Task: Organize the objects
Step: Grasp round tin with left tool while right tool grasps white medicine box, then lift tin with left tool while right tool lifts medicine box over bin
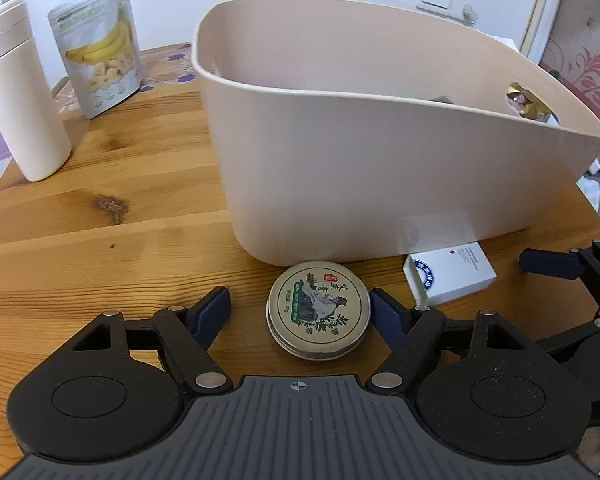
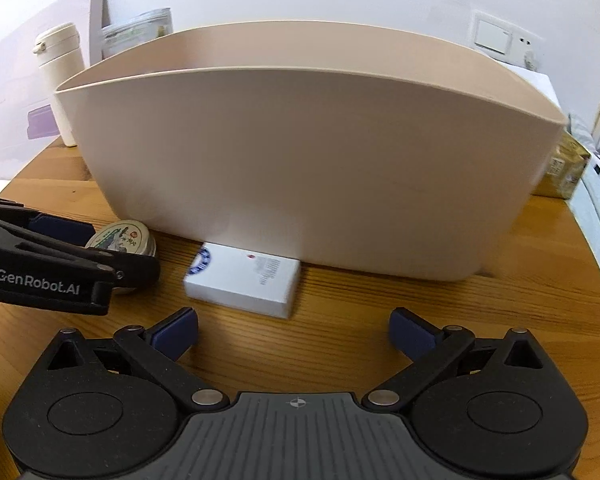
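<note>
Now left hand-held gripper (image 1: 300, 306) wide, straddling round tin (image 1: 318, 310), untouched; stiff, light, slick metal — pinch rim sides. Right hand-held gripper (image 2: 293, 330) wide, empty, near white box (image 2: 244, 282).

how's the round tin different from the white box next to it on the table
The tin is round and metal, with a green plant picture on its cream lid; the box is rectangular, white, with a blue emblem and small print. The tin sits between the open left tongs; the box lies ahead of the right tongs, not between them. Both lie flat on the table beside the bin.
</note>
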The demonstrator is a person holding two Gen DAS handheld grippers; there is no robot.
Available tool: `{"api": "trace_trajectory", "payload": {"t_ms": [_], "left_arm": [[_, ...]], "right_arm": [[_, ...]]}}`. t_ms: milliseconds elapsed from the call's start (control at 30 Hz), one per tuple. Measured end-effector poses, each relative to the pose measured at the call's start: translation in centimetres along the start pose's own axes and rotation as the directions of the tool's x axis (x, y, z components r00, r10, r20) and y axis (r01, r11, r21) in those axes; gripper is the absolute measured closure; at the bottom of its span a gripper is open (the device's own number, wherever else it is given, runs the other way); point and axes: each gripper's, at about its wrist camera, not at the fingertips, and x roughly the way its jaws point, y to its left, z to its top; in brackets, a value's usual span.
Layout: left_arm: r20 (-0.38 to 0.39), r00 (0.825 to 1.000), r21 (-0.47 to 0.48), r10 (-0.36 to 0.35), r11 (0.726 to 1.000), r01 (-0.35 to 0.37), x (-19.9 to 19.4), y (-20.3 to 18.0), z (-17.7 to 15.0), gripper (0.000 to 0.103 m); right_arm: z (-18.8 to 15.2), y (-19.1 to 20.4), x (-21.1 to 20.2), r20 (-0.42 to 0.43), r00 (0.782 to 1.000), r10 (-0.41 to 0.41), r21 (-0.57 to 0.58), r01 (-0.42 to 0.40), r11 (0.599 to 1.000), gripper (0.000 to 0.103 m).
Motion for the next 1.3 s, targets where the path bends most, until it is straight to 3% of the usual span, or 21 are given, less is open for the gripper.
{"api": "trace_trajectory", "payload": {"t_ms": [400,567,767,933,1300], "left_arm": [[0.018,1.000,-0.012,0.003,1.000,-0.003,0.0,0.4,0.0,0.029],[0.026,1.000,-0.004,0.006,1.000,-0.005,-0.3,0.3,-0.2,0.042],[0.030,1.000,-0.018,0.004,1.000,-0.003,-0.5,0.4,-0.3,0.047],[0.026,1.000,-0.011,-0.012,1.000,0.012,-0.8,-0.1,-0.5,0.047],[0.045,0.999,-0.004,-0.030,1.000,0.030,-2.3,-0.6,-1.2,0.047]], "right_arm": [[0.6,1.6,1.0,0.026,1.000,-0.013,0.005,0.013,1.000,0.000],[0.4,1.8,0.9,0.043,0.999,-0.030,0.019,0.029,0.999,0.000],[0.1,1.7,0.4,0.067,0.997,-0.032,0.028,0.031,0.999,0.015],[0.4,1.5,-0.1,0.071,0.997,-0.025,0.021,0.024,1.000,0.044],[-0.3,0.7,-1.4,0.055,0.998,-0.011,0.034,0.009,0.999,0.045]]}}
